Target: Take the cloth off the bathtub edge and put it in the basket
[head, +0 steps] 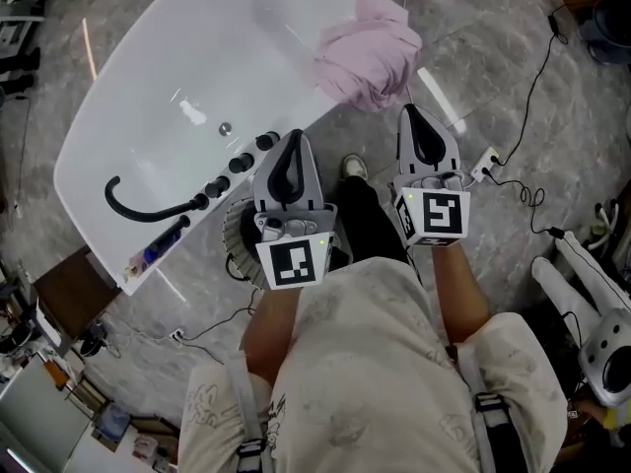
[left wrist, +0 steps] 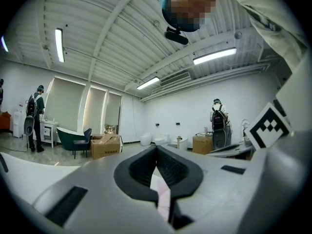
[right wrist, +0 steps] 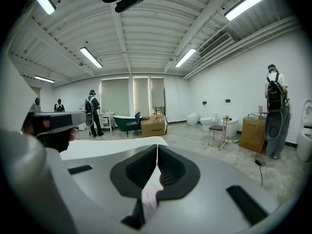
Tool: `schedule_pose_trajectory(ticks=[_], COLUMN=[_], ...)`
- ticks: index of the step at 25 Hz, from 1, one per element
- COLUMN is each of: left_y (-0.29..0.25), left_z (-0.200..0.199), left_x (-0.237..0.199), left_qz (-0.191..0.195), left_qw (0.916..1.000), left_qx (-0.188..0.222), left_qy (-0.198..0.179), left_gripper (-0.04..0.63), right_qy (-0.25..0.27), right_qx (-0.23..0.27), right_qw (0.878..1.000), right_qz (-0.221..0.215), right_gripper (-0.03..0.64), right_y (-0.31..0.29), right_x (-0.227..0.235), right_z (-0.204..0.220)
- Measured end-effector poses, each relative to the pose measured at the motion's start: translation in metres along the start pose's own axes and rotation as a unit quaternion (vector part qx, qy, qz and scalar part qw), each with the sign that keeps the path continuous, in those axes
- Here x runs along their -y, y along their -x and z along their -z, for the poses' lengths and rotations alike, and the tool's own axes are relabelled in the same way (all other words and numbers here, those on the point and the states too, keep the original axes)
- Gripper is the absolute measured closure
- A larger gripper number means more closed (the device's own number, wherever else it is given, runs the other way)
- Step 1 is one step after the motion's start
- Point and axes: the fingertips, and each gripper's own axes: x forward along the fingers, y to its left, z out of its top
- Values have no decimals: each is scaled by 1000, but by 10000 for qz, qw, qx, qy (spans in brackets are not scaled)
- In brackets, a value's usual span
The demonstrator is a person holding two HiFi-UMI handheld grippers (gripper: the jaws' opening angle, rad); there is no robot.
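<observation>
A crumpled pink cloth (head: pixel 367 52) lies draped over the near edge of the white bathtub (head: pixel 148 87). My right gripper (head: pixel 413 113) is held just below the cloth, its tips short of it, jaws shut and empty. My left gripper (head: pixel 294 136) hovers over the tub's rim near the black tap knobs (head: pixel 240 163), also shut with nothing in it. A round ribbed basket (head: pixel 235 235) stands on the floor by the tub, mostly hidden behind the left gripper. In the gripper views the left gripper (left wrist: pixel 156 147) and right gripper (right wrist: pixel 157 146) each show jaws meeting in a thin line.
A black hose (head: pixel 148 205) curls inside the tub. Cables and a power strip (head: pixel 488 164) lie on the marble floor at the right, beside a white machine (head: pixel 603 335). My shoe (head: pixel 353 168) is by the tub. Distant people, cardboard boxes (left wrist: pixel 105 145) and toilets appear in the gripper views.
</observation>
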Motion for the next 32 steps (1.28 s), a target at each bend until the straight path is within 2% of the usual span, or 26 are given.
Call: schedule_pose_trajectory(ticks=[5, 9, 15, 20, 32], left_y=[-32, -54, -76, -95, -115], left_z=[22, 43, 71, 85, 112], left_x=[0, 4, 11, 9, 7], left_qz=[18, 18, -31, -59, -222], left_qw=[9998, 9995, 9981, 9972, 9937], left_qx=[-55, -198, -538, -696, -1061], left_qy=[201, 258, 294, 251, 289], left_gripper=[592, 592, 592, 592, 592], right_qy=[-45, 11, 142, 285, 165], right_qx=[-466, -851, -1469, -2006, -2782], right_qw=[9989, 9963, 9886, 9781, 9565], right_qz=[-34, -119, -301, -471, -857], right_gripper=[624, 598, 513, 474, 293], right_y=[-44, -82, -133, -172, -246], right_x=[19, 36, 58, 70, 91], right_z=[38, 76, 135, 180, 242])
